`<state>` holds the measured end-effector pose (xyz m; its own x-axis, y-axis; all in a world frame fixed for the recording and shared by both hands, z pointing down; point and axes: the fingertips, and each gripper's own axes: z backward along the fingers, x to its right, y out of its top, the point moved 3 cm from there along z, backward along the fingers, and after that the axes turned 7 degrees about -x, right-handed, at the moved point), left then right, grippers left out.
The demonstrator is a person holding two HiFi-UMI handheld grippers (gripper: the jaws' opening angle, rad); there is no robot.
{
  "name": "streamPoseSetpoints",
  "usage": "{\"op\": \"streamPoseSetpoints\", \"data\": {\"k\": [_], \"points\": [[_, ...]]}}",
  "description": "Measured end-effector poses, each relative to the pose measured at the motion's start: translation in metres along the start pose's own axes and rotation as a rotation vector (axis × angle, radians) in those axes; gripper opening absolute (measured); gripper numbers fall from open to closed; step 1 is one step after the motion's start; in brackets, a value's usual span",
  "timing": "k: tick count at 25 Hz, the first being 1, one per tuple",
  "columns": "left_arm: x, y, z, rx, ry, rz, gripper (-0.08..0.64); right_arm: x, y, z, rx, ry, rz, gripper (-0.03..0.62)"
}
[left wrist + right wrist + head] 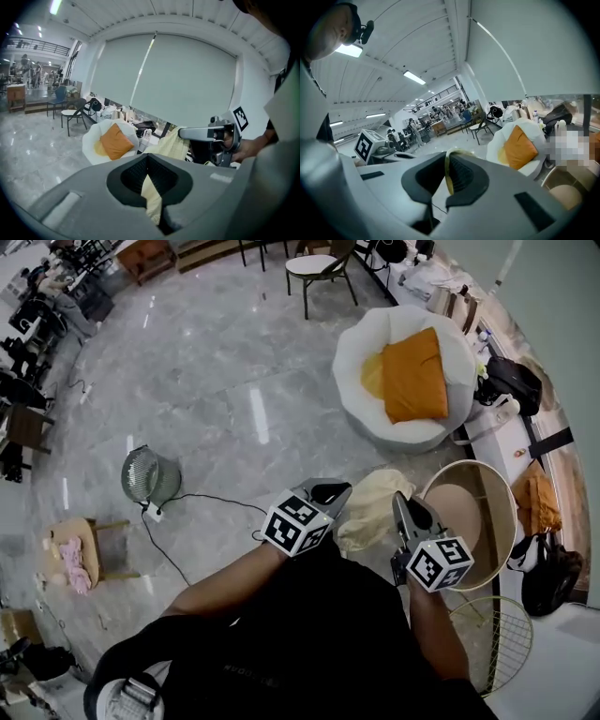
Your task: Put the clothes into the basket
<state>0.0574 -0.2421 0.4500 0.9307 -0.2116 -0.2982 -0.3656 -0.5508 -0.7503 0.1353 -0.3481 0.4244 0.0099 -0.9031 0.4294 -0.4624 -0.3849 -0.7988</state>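
A person is holding up a pale yellow garment (373, 507) with a hand-held gripper in each hand, just left of the round open-topped basket (512, 521) standing on the marble floor at the right of the scene. The left gripper (330, 491) is pinching a bunched fold of the cloth, its jaws pressed together on a thick wad that is spilling out below the pads. The right gripper (405, 508) is clamping only a thin edge of the same fabric, its jaws all but meeting on it. The garment is hanging between the two tools, off the floor, close beside the basket's near-left rim but not yet inside it. The cloth is looking light, thin and thoroughly limp, sagging and creasing under its own weight rather than holding any shape, so it is probably going to drape and trail wherever it is not supported. It does not appear fragile, and a firm pinch should do it no harm. The fold in the left jaws is seeming the safer purchase, while the narrow hem in the right jaws is looking likelier to slide free. A white beanbag chair (361, 381) with an orange cushion (414, 376) is sitting farther off, beyond the basket.
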Motion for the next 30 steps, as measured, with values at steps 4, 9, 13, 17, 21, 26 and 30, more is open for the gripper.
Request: {"op": "streamPoseSetpoints", "data": {"k": [4,9,13,17,21,26,30], "points": [[-0.001,-0.03,0.026,-0.01,0.072,0.048,0.0,-0.022,-0.016,-0.006,-0.029,0.068,0.024,0.021],[-0.007,-0.041,0.058,0.016,0.152,0.088,0.0,-0.051,-0.025,-0.018,-0.069,0.153,0.085,0.021],[-0.017,-0.043,0.085,0.044,0.197,0.121,0.0,-0.077,-0.026,-0.039,-0.093,0.227,0.126,0.021],[-0.04,-0.056,0.116,0.054,0.277,0.159,0.0,-0.103,-0.03,-0.07,-0.13,0.302,0.156,0.021],[-0.07,-0.072,0.155,0.087,0.355,0.219,0.0,-0.137,-0.03,-0.109,-0.178,0.373,0.202,0.021],[-0.117,-0.103,0.208,0.112,0.44,0.306,0.0,-0.189,-0.024,-0.164,-0.222,0.443,0.232,0.021],[-0.16,-0.129,0.252,0.149,0.492,0.357,0.0,-0.241,-0.02,-0.203,-0.233,0.486,0.269,0.021]]}}
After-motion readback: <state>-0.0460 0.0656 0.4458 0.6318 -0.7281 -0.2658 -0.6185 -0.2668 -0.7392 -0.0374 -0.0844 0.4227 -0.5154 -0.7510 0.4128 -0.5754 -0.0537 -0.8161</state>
